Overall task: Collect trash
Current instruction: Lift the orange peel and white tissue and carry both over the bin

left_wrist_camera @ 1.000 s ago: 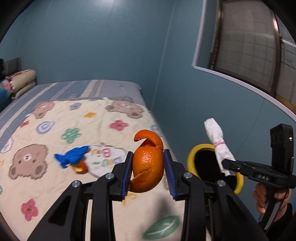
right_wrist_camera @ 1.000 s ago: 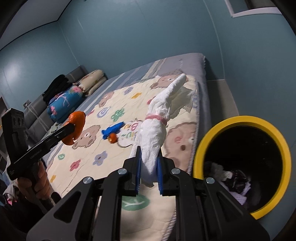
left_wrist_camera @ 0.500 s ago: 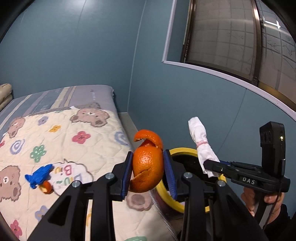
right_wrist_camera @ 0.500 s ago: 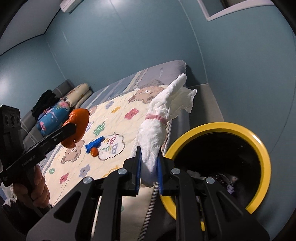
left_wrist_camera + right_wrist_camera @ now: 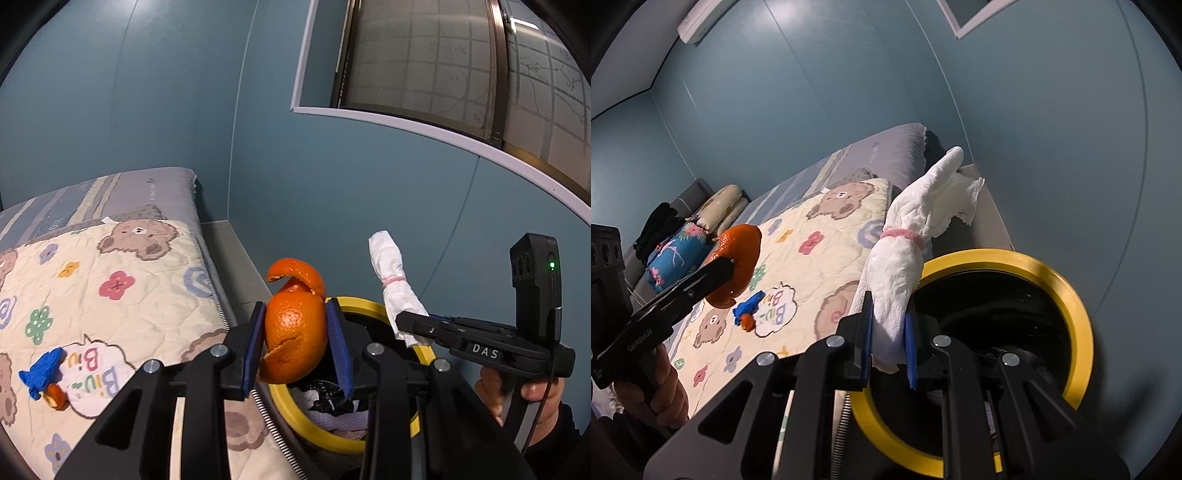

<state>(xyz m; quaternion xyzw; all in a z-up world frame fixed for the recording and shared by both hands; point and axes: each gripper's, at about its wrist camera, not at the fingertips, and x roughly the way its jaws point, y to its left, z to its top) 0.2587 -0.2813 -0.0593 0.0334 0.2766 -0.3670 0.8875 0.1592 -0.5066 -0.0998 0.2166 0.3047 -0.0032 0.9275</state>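
Note:
My left gripper (image 5: 297,345) is shut on an orange peel (image 5: 295,332) and holds it above the near rim of a yellow-rimmed black trash bin (image 5: 321,435). My right gripper (image 5: 888,345) is shut on a rolled white tissue with a pink band (image 5: 905,266), held over the bin's left rim (image 5: 1075,306). The tissue (image 5: 393,284) and the right gripper show at the right of the left wrist view. The peel (image 5: 738,258) shows at the left of the right wrist view. The bin holds dark and white trash.
A bed with a bear-patterned quilt (image 5: 110,295) lies left of the bin. A blue scrap (image 5: 42,371) and a small orange peel bit (image 5: 55,391) lie on it. Blue walls and a window (image 5: 443,62) stand behind. Pillows (image 5: 701,229) lie at the bed's far end.
Both grippers have moved from over the bed to the right, toward the bin. The bin now sits right under the peel and the tissue. Both grips are unchanged.

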